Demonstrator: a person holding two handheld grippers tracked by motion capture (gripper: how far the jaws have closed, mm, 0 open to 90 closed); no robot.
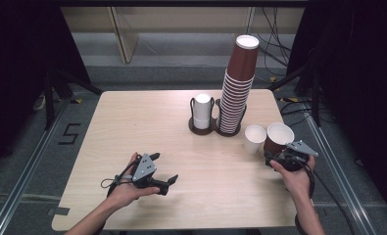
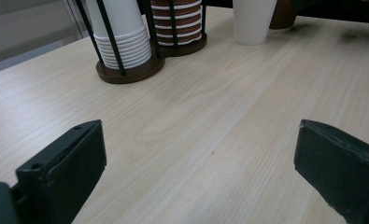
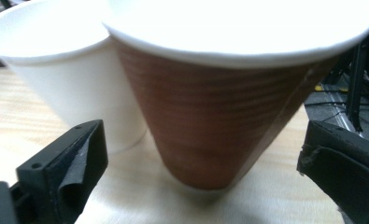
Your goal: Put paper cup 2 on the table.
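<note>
Brown cup [image 3: 219,121]: stands upright, mouth up and narrow base down on the table [image 1: 147,122], near its right edge, rim touching the white cup [image 1: 254,138] just left of it; the right gripper view shows ribbed walls and clear gaps between cup and both pads, which the high view hides behind the hand. Right gripper [image 1: 278,157]: jaws spread wide around the brown cup, gripping nothing. Left gripper [image 1: 162,170]: jaws wide apart and empty over bare tabletop, with the two racked cup stacks [image 2: 140,37] well beyond.
</note>
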